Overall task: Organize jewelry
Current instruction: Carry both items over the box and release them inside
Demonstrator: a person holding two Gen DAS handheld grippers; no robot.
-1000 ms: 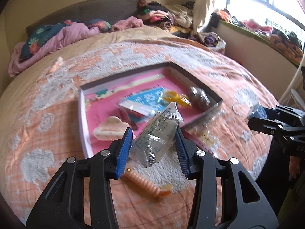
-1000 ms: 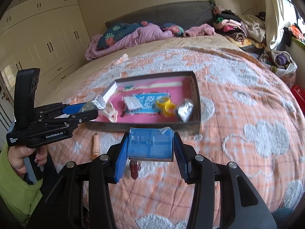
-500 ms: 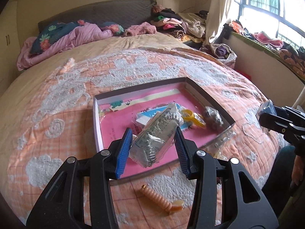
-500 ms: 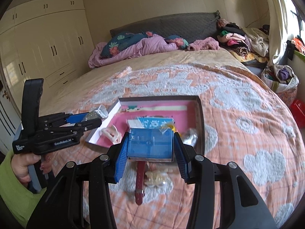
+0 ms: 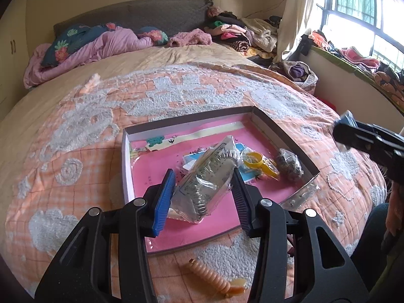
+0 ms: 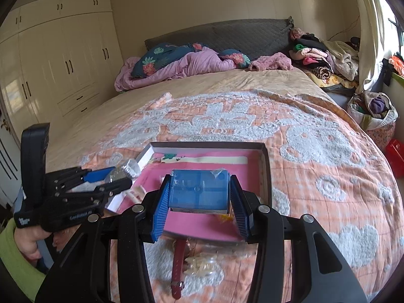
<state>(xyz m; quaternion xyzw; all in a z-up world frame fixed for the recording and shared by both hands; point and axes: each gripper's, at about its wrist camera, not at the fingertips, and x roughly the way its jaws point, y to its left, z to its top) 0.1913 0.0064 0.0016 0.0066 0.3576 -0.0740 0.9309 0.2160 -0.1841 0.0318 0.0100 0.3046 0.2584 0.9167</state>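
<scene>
My left gripper (image 5: 203, 197) pinches a bagged bangle (image 5: 205, 176) and my right gripper (image 6: 199, 199) clamps a blue box (image 6: 199, 189), both above the pink tray (image 5: 285, 136) with its yellow ring (image 5: 255, 159) and foil bag (image 5: 289, 164), open bedspread (image 5: 75, 139) around its rim.

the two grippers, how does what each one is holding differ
The left gripper clamps a soft, crinkled clear packet of silvery jewelry; the right gripper clamps a rigid blue plastic box. The packet sits tilted between the fingers; the box sits square. Both are held above the pink-lined tray.
</scene>
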